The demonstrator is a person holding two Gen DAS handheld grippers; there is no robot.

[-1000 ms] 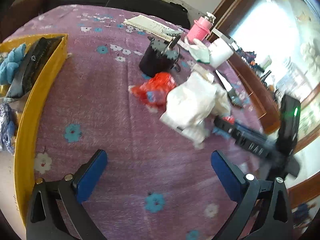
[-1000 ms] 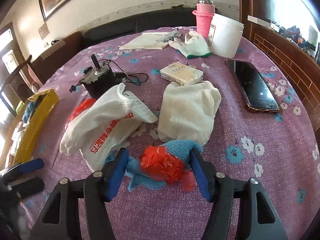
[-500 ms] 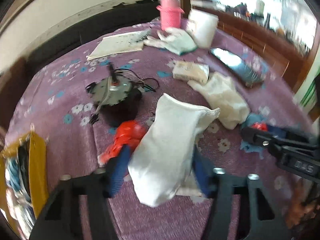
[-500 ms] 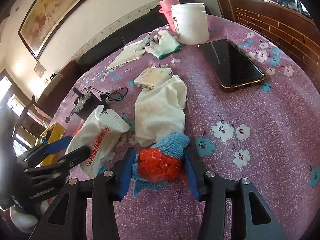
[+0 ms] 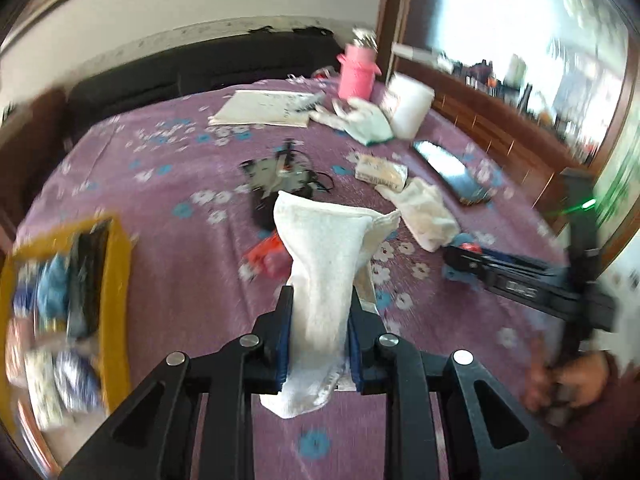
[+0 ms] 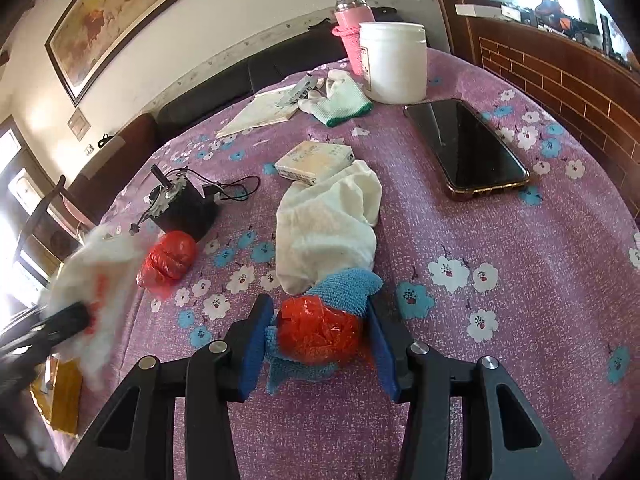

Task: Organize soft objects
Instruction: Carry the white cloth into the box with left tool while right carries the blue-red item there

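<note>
we take the black motor block in the middle of the purple flowered cloth as our landmark. our left gripper has just been closing, and its blue pads now pinch a white towel bag that stands up between them, lifted off the cloth on the near side of the motor block; in the right wrist view the same bag shows as a blurred white shape with red print at the left edge. our right gripper sits on the near right of the motor block, its blue pads on either side of a red plastic bundle lying on a blue knit cloth. the pads look to touch the bundle's sides, but we cannot tell for sure that they press on it.

just in front of the motor block lies a second red plastic bundle. to its right, a cream folded towel rests on the cloth, with one end by a small flat box and the other by the blue knit. farther right lies a dark phone. beyond the motor block are papers, a white glove with a green cuff, a white jar and a pink bottle. well to the left of the block, at the cloth's edge, a yellow box holds blurred soft things.
</note>
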